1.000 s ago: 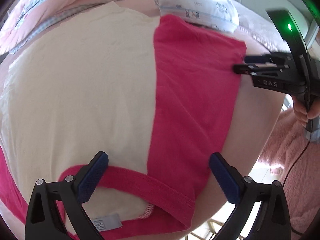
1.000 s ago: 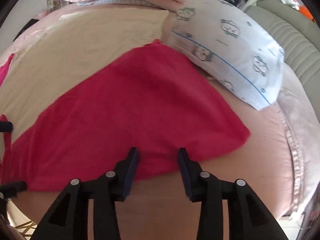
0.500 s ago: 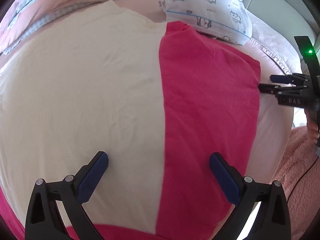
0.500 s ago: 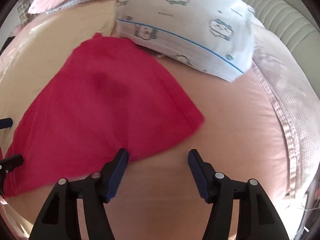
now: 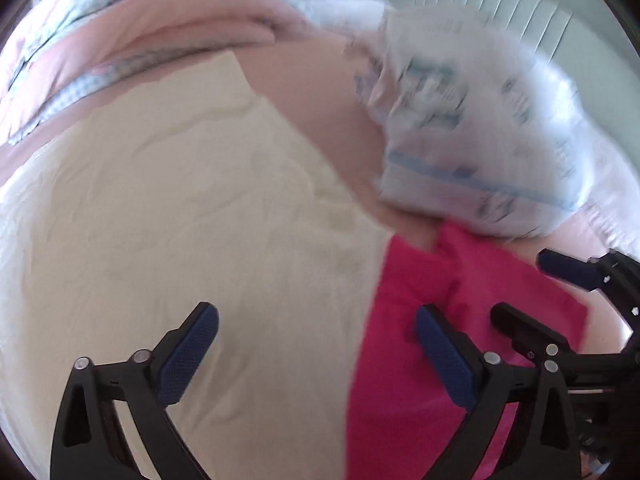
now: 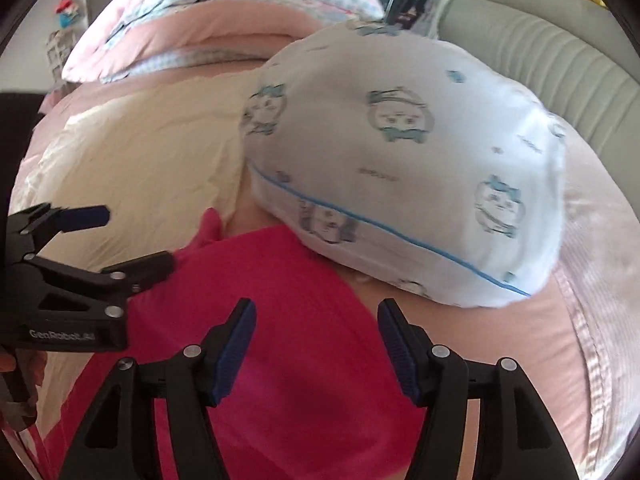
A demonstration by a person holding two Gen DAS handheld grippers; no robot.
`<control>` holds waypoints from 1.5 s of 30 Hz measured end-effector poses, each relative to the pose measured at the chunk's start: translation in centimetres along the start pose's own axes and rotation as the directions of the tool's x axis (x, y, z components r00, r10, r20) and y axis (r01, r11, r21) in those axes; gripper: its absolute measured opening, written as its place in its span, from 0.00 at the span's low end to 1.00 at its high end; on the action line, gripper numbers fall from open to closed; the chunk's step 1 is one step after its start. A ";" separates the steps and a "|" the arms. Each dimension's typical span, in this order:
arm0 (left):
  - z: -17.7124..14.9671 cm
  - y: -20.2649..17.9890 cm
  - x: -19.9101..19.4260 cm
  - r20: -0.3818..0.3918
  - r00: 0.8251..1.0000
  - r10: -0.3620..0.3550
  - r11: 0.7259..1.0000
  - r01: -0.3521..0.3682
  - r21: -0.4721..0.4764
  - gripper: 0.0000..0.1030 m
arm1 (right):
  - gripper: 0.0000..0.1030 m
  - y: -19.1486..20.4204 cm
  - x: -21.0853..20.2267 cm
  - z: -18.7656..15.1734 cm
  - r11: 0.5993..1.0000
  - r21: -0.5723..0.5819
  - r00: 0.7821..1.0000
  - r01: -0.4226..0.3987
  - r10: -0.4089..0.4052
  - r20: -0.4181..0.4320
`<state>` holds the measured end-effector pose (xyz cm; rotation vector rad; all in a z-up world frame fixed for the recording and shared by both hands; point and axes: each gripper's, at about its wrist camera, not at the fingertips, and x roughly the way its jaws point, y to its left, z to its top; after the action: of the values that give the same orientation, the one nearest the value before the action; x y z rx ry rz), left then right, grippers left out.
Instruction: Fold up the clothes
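A cream shirt with a hot-pink panel lies spread flat on the bed. My left gripper hovers open above the seam where cream meets pink, with nothing between its blue pads. My right gripper is open over the pink panel's far end, close to the pillow, and holds nothing. The two grippers are close together: the right gripper shows at the right edge of the left wrist view, and the left gripper at the left of the right wrist view, over the pink corner.
A white pillow with cat prints rests on the pink sheet, touching the shirt's far pink corner. A folded pink and blue quilt lies behind. A grey padded headboard stands at the back right.
Both grippers have moved along the shirt towards the pillow and drawn close together. The right jaws have widened. The collar and label have left the left wrist view.
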<state>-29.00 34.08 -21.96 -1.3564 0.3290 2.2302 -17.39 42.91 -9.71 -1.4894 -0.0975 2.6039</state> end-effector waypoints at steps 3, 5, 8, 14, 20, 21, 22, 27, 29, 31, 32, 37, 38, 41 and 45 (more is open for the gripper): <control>-0.3 -1.1 0.8 0.023 0.999 0.030 0.996 -0.032 0.085 0.98 | 0.61 0.0 3.1 -0.6 0.999 -0.004 0.996 0.042 -0.043 -0.074; -0.2 -1.0 0.5 0.066 0.996 0.052 0.992 -0.059 0.112 0.98 | 0.66 -1.7 2.8 -1.6 0.996 0.031 0.995 0.080 -0.078 -0.063; 0.9 0.5 1.3 0.085 0.993 0.082 0.994 -0.087 0.064 0.98 | 0.68 -4.1 2.5 -2.9 0.985 0.055 0.984 0.165 -0.160 -0.081; 1.9 1.2 0.7 0.077 0.997 -0.013 1.000 0.012 0.020 0.97 | 0.70 -4.9 1.7 -3.1 0.964 0.076 0.966 0.254 -0.248 -0.074; -0.3 -0.7 -0.6 0.069 0.993 -0.093 0.991 0.086 0.099 0.97 | 0.72 -4.5 2.6 -2.5 0.968 0.127 0.976 0.216 -0.214 -0.029; -0.6 -0.9 -0.7 0.067 0.992 -0.107 0.991 0.101 0.092 0.97 | 0.72 -5.1 2.7 -2.7 0.967 0.168 0.982 0.189 -0.188 -0.026; -0.9 -1.1 -0.7 0.065 0.990 -0.122 0.990 0.116 0.086 0.97 | 0.72 -5.7 2.8 -2.9 0.965 0.208 0.987 0.163 -0.161 -0.023; -2.0 -2.0 1.2 0.041 0.999 -0.036 0.995 0.032 0.094 0.98 | 0.72 -7.7 5.4 -4.0 0.951 0.295 0.993 0.091 -0.063 -0.103; -2.0 -2.2 1.0 0.055 0.998 -0.011 0.995 0.005 0.097 0.99 | 0.74 -8.0 6.0 -4.5 0.944 0.317 0.994 0.090 -0.068 -0.081; -2.1 -2.2 0.4 0.049 0.999 0.011 0.995 -0.016 0.098 0.99 | 0.74 -8.4 6.0 -4.5 0.934 0.305 0.981 0.187 -0.162 -0.103; -2.8 -1.9 -0.2 0.039 0.999 0.009 0.996 -0.013 0.085 0.99 | 0.74 -8.6 6.0 -4.5 0.924 0.297 0.970 0.241 -0.217 -0.113; -7.5 -0.9 -4.3 0.023 0.999 -0.044 0.998 0.043 0.045 0.99 | 0.74 -9.8 3.8 -6.5 0.889 0.456 0.995 -0.027 0.067 -0.071; -8.6 -0.9 -5.3 0.029 0.998 -0.048 0.998 0.046 0.047 0.99 | 0.74 -9.3 3.5 -6.8 0.866 0.492 0.989 -0.090 0.135 -0.057; -10.9 -0.4 -7.4 0.042 0.996 -0.073 0.997 0.072 0.016 0.99 | 0.74 -7.2 3.4 -7.9 0.808 0.559 0.970 -0.184 0.240 -0.028; -12.4 0.7 -8.3 0.070 0.997 -0.020 1.000 0.021 -0.014 0.99 | 0.74 -3.9 2.6 -8.5 0.811 0.572 0.983 -0.126 0.182 -0.041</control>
<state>-16.86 25.49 -20.58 -1.2799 0.2729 2.2611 -11.07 47.06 -15.77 -1.4198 0.7762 2.3466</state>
